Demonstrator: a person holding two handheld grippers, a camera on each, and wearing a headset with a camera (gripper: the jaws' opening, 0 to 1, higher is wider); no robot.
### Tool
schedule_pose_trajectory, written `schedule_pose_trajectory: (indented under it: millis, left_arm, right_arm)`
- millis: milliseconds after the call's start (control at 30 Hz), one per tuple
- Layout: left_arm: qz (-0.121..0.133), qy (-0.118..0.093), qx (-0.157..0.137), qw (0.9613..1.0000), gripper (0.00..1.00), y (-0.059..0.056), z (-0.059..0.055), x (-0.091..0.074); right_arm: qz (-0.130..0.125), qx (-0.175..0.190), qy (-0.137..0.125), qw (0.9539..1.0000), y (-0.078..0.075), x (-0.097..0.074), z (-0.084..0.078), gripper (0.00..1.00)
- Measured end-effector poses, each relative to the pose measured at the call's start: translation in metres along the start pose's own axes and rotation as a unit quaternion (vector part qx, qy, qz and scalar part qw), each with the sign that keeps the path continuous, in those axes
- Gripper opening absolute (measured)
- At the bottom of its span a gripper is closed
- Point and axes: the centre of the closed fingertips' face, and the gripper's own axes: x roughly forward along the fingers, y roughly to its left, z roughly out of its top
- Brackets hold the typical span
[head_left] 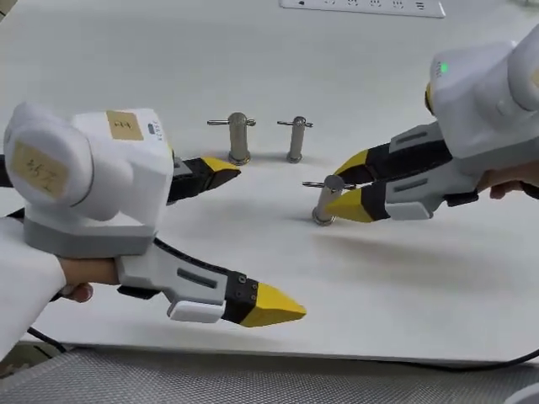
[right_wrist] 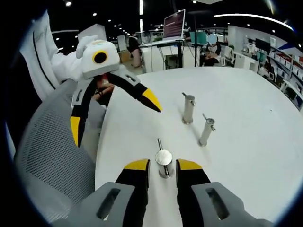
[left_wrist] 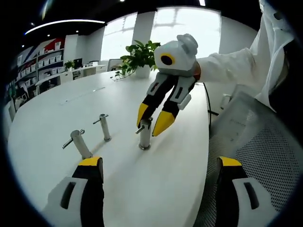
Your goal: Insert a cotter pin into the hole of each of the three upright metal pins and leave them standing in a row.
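Two metal pins [head_left: 239,139] [head_left: 296,139] stand upright at the back of the white table, each with a cotter pin through its top. The third pin [head_left: 327,202] stands nearer and to the right, a cotter pin [head_left: 313,183] sticking out of its head. My right gripper [head_left: 333,195] has its jaws on either side of that pin's head [right_wrist: 164,157], with a small gap showing on each side in the right gripper view. My left gripper [head_left: 269,241] hangs wide open and holds nothing, left of the pins; the pins [left_wrist: 145,135] lie ahead of it [left_wrist: 159,163].
A white power strip [head_left: 362,7] lies at the far edge of the table [head_left: 404,286]. A mesh chair [left_wrist: 246,137] stands at the near side. A potted plant [left_wrist: 139,56] sits at the table's far end.
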Motion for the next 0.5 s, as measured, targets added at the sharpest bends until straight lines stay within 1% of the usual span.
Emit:
schedule_pose_trajectory:
  millis: [100, 167, 300, 367, 400, 467, 500]
  left_arm:
    - [0.007, -0.001, -0.008, 0.9999, 0.99, 0.003, -0.003, -0.003]
    - [0.009, -0.006, -0.026, 0.9996, 0.99, 0.005, -0.004, -0.004]
    - [0.016, -0.002, -0.024, 0.9996, 0.99, 0.007, -0.006, -0.007]
    - [0.021, -0.011, -0.020, 0.9995, 0.99, 0.008, -0.004, -0.010]
    - [0.029, -0.024, -0.023, 0.9991, 0.99, 0.010, 0.001, -0.011]
    - [0.029, -0.028, -0.030, 0.9987, 0.99, 0.012, 0.002, -0.012]
    - [0.030, -0.028, -0.030, 0.9987, 0.99, 0.012, 0.002, -0.013]
  right_arm:
    - [0.005, 0.003, 0.006, 1.0000, 0.002, 0.003, -0.002, 0.15]
    - [0.005, 0.002, 0.005, 1.0000, 0.002, 0.004, -0.002, 0.14]
    - [0.005, 0.001, 0.003, 1.0000, 0.002, 0.006, -0.001, 0.13]
    - [0.001, 0.006, 0.008, 1.0000, 0.000, 0.007, -0.001, 0.11]
    - [-0.002, 0.005, 0.008, 0.9999, -0.001, 0.006, -0.001, 0.10]
    - [0.000, 0.007, 0.011, 0.9999, 0.000, 0.007, -0.001, 0.09]
    - [-0.005, -0.019, 0.013, 0.9997, -0.001, 0.006, -0.001, 0.09]
